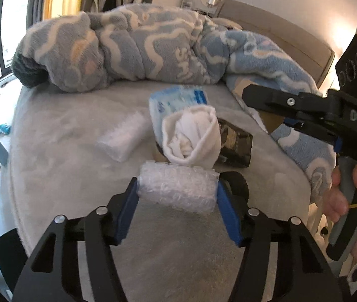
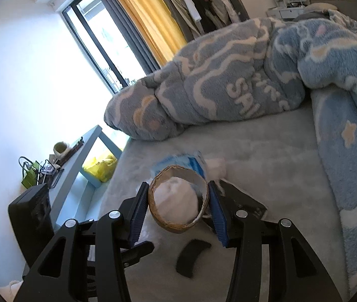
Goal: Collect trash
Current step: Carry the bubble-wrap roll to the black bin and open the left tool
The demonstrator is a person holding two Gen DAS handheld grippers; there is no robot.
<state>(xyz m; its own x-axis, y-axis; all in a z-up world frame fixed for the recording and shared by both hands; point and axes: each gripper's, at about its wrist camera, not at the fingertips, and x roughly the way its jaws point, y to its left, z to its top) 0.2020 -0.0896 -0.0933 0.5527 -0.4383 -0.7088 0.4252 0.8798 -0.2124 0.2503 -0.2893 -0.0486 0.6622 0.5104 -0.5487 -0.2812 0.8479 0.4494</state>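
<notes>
My left gripper (image 1: 177,191) is shut on a roll of bubble wrap (image 1: 178,187) just above the grey bed. Behind it lie a white rolled sock (image 1: 191,138), a blue-and-white plastic packet (image 1: 178,99), a second bubble wrap piece (image 1: 123,136) and a dark wrapper (image 1: 236,146). My right gripper (image 2: 178,201) is shut on a brown paper cup (image 2: 178,201) stuffed with white tissue, held above the bed. The blue packet (image 2: 178,163) lies beyond the cup. The right gripper's body shows at the right of the left wrist view (image 1: 304,110).
A bunched blue-and-white fleece blanket (image 1: 128,47) covers the far half of the bed (image 1: 65,151). A small black curved piece (image 2: 192,256) lies on the bed. A blue side table (image 2: 77,171) with clutter and a yellow bag (image 2: 100,167) stand left of the bed by the window.
</notes>
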